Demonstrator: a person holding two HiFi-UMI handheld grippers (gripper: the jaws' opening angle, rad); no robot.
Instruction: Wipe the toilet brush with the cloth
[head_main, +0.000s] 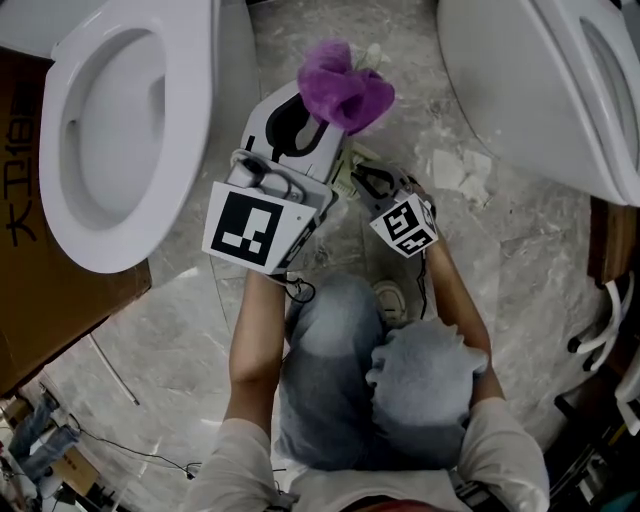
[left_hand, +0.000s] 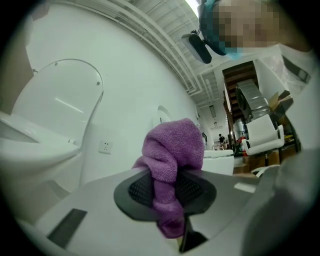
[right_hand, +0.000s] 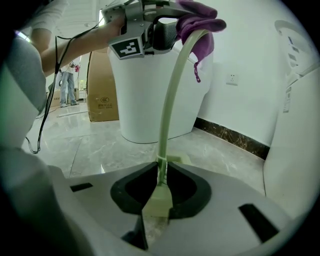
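My left gripper (head_main: 300, 128) is shut on a purple cloth (head_main: 345, 88), which bunches out past its jaws. In the left gripper view the cloth (left_hand: 172, 147) sits pinched between the dark pads (left_hand: 192, 192) of that gripper (left_hand: 167, 192). My right gripper (head_main: 374, 182) is lower and to the right, shut on the end of the pale green toilet brush (right_hand: 167, 115). In the right gripper view the brush runs up from that gripper (right_hand: 160, 187) in a curve. Its far end goes into the cloth (right_hand: 200, 25) held by the left gripper (right_hand: 160, 32). The cloth hides that end.
One white toilet (head_main: 120, 130) stands at the left and another (head_main: 560, 90) at the right, with grey marble floor (head_main: 500, 240) between. A cardboard box (head_main: 40, 300) sits at the far left. The person's knees (head_main: 380, 380) are below the grippers. A cable trails on the floor (head_main: 150, 455).
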